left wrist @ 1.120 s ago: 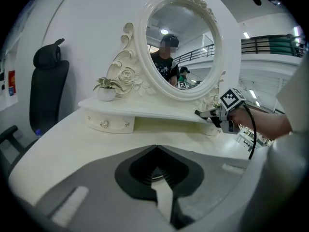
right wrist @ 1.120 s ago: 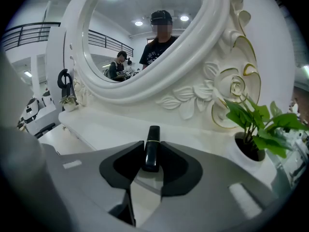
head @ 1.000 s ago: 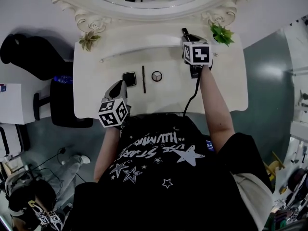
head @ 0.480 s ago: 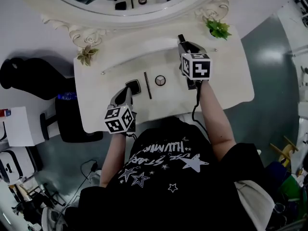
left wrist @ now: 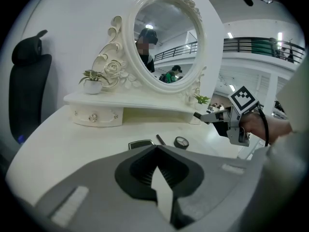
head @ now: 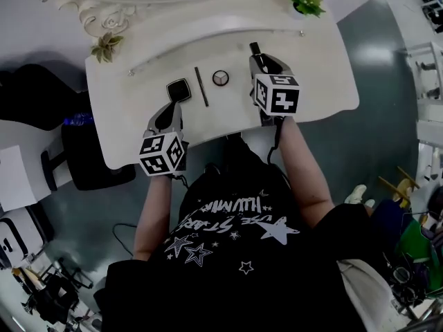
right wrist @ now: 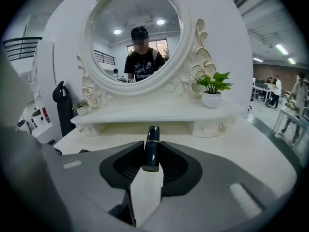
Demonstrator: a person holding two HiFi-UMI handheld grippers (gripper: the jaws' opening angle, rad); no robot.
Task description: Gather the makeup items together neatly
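Right tool [head: 259, 61] first: its jaws are clamped on a slim, dark, glossy lipstick tube [right wrist: 152, 149]. The grip sits low on the barrel, so most of the tube sticks out past the tips. The left tool [left wrist: 156, 149] has its jaws together with nothing between them, and it hangs over the near edge at about 7 o'clock from the other items.

Underneath is the big white curved desk [head: 304, 81], with the oval mirror in its ornate white frame [left wrist: 164, 42] at the far side, 12 o'clock. Mid-desk, three pieces lie side by side:
- a black square compact [head: 178, 89]
- a thin dark pencil [head: 201, 86]
- a small round pot with a clear lid [head: 220, 77]

That tidy row looks like the gathering spot. The lipstick is held just off the pot's 3 o'clock side, so my read is that it is meant to join the line there.

The tube's long axis runs along the jaws, with the capped end pointing toward 12 o'clock at the mirror. That is nearly parallel to the pencil, which also lies roughly 12 to 6. Held that way, it should go down in line with the row.
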